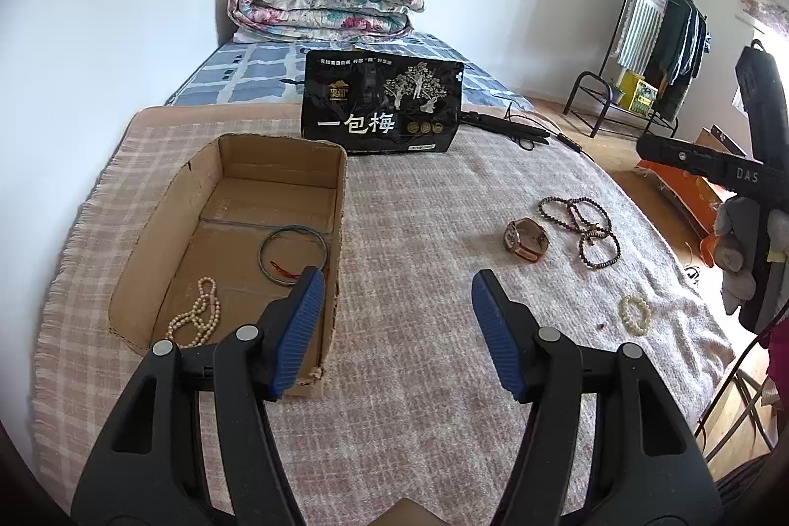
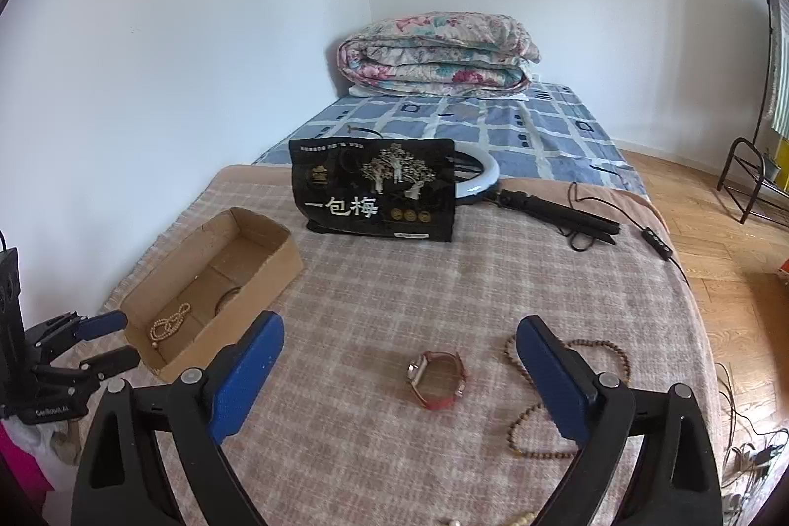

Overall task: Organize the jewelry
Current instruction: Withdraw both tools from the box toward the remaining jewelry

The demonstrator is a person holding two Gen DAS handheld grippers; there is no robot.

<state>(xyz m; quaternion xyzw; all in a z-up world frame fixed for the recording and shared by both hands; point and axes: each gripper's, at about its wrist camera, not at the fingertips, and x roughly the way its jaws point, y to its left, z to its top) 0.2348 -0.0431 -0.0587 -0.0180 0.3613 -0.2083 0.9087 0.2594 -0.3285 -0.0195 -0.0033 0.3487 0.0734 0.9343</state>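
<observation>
Cardboard, brown and open-topped, the box (image 1: 232, 200) sits on the left of the checked blanket (image 1: 419, 205) covering the bed. Inside it lie a pearl necklace (image 1: 197, 319) at the near end and a thin bangle (image 1: 293, 252) farther in. The left tool (image 1: 397, 309) hangs above the box's right wall, its blue pads wide apart and holding nothing. Off to the right on the blanket lies a watch (image 1: 525, 239) with a reddish strap, a tangle of dark bead strands (image 1: 587, 235) just beside it, and a pale bead bracelet (image 1: 635, 314) nearer. The right tool (image 2: 399, 353) hovers over the watch, also spread open and empty, one pad covering part of the beads. At the far end of the blanket a black snack bag (image 1: 382, 107) stands upright.
</observation>
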